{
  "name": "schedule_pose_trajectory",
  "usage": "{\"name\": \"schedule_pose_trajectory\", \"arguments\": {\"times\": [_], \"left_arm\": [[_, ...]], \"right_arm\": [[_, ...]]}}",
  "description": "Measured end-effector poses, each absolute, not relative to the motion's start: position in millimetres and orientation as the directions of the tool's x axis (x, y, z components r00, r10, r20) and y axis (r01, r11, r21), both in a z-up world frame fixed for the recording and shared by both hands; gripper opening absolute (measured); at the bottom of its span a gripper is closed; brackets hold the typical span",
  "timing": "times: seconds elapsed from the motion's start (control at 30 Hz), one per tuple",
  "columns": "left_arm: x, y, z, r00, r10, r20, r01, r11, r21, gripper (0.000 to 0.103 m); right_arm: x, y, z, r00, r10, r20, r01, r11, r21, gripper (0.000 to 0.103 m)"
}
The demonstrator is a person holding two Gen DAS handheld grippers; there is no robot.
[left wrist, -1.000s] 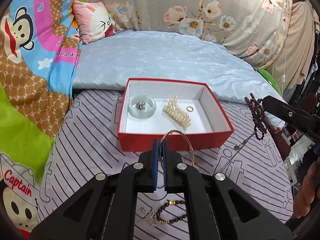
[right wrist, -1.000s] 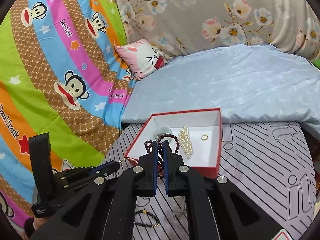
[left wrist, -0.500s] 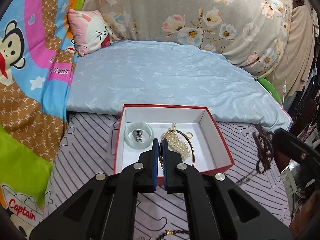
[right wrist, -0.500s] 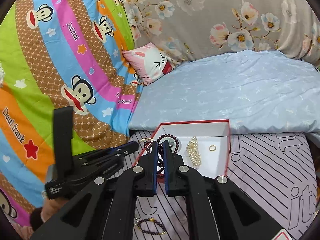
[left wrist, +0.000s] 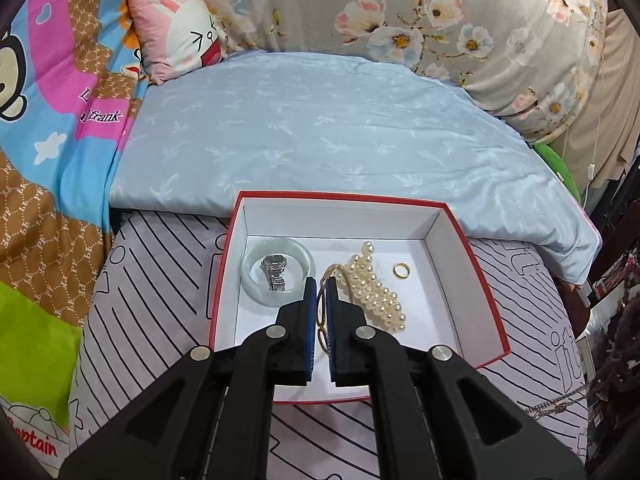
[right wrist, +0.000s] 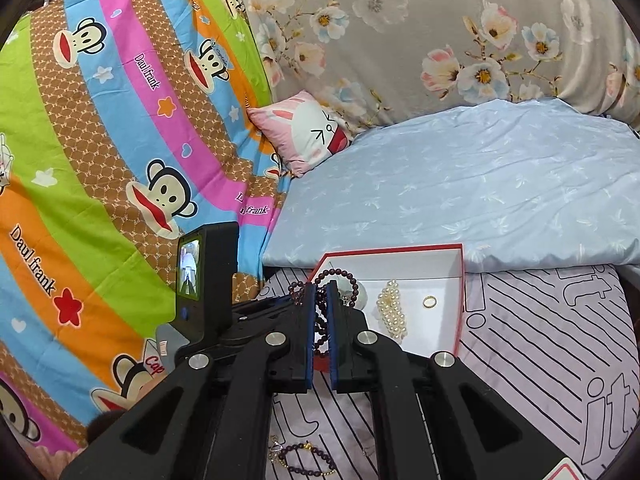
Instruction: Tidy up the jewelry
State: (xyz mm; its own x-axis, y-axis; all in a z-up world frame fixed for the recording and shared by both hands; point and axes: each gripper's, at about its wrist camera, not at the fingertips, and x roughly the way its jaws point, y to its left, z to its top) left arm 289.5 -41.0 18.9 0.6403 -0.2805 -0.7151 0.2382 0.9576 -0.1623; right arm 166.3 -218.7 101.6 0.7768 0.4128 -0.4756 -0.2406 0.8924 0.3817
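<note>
– Where's the bangle (left wrist: 322, 303)?
– Clamped in my left gripper (left wrist: 319, 286), over the box (left wrist: 486, 280), beside the pearls (left wrist: 374, 288). Next: let go.
– Right gripper (right wrist: 320, 290)?
– Gripping the beads (right wrist: 320, 320), waiting nr the box.

**Crowded box floor, open ground to the right**

Directly ahead of the left gripper (left wrist: 320, 300), the red box (left wrist: 486, 280) offered little bare floor: the jade bangle (left wrist: 250, 276) with a watch (left wrist: 275, 270) inside it lay to its left, the pearl bracelet (left wrist: 376, 292) touched its right side, and a gold ring (left wrist: 401, 270) sat beyond the pearls. White floor stayed free along the far wall and in the right near corner. For the right gripper (right wrist: 320, 312), the left gripper's body (right wrist: 208, 280) blocked the left side; the striped sheet (right wrist: 540, 340) to its right lay bare. A beaded bracelet (right wrist: 308, 460) lay on the sheet beneath it.
</note>
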Motion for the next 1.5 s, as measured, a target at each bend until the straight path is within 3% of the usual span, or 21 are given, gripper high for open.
{"name": "schedule_pose_trajectory", "arguments": {"times": [0.2,0.3,0.47,0.53,1.1,1.2,1.27,1.3,1.33,1.5], "left_arm": [[293.4,-41.2,14.4,0.632,-0.286,-0.72,0.233,0.957,-0.175,0.005],[287.8,-41.6,14.8,0.631,-0.3,-0.715,0.246,0.952,-0.182,0.018],[277.2,-40.4,18.2,0.641,-0.3,-0.706,0.255,0.951,-0.173,0.025],[273.1,-38.5,19.4,0.641,-0.308,-0.703,0.257,0.949,-0.181,0.037],[198.3,-109.3,-5.3,0.507,-0.487,-0.711,0.503,0.837,-0.215,0.044],[202.9,-119.5,-13.8,0.474,-0.507,-0.72,0.507,0.826,-0.247,0.041],[206.1,-122.1,-19.3,0.448,-0.525,-0.724,0.511,0.814,-0.275,0.024],[208.9,-123.8,-23.2,0.424,-0.538,-0.728,0.514,0.805,-0.296,0.009],[211.0,-122.7,-25.5,0.411,-0.546,-0.73,0.513,0.801,-0.31,0.003],[209.5,-112.7,-25.6,0.452,-0.511,-0.731,0.495,0.826,-0.27,0.0]], "right_arm": [[170.5,-219.6,98.8,0.773,0.413,-0.481,-0.236,0.892,0.386,0.005],[172.0,-221.2,97.1,0.773,0.411,-0.483,-0.231,0.891,0.39,0.005],[175.2,-224.1,96.9,0.776,0.405,-0.483,-0.223,0.893,0.391,0.005],[176.2,-225.2,98.1,0.779,0.405,-0.478,-0.223,0.892,0.392,0.005],[183.2,-229.2,99.2,0.789,0.385,-0.478,-0.207,0.9,0.384,0.005],[182.8,-230.1,97.9,0.79,0.385,-0.477,-0.204,0.899,0.387,0.005],[182.6,-230.8,96.9,0.791,0.383,-0.477,-0.201,0.899,0.388,0.005],[182.7,-231.3,96.4,0.791,0.382,-0.478,-0.199,0.899,0.39,0.005],[182.4,-232.2,95.8,0.792,0.382,-0.477,-0.198,0.899,0.391,0.005],[182.0,-235.4,95.5,0.795,0.371,-0.48,-0.189,0.903,0.386,0.005]]}}
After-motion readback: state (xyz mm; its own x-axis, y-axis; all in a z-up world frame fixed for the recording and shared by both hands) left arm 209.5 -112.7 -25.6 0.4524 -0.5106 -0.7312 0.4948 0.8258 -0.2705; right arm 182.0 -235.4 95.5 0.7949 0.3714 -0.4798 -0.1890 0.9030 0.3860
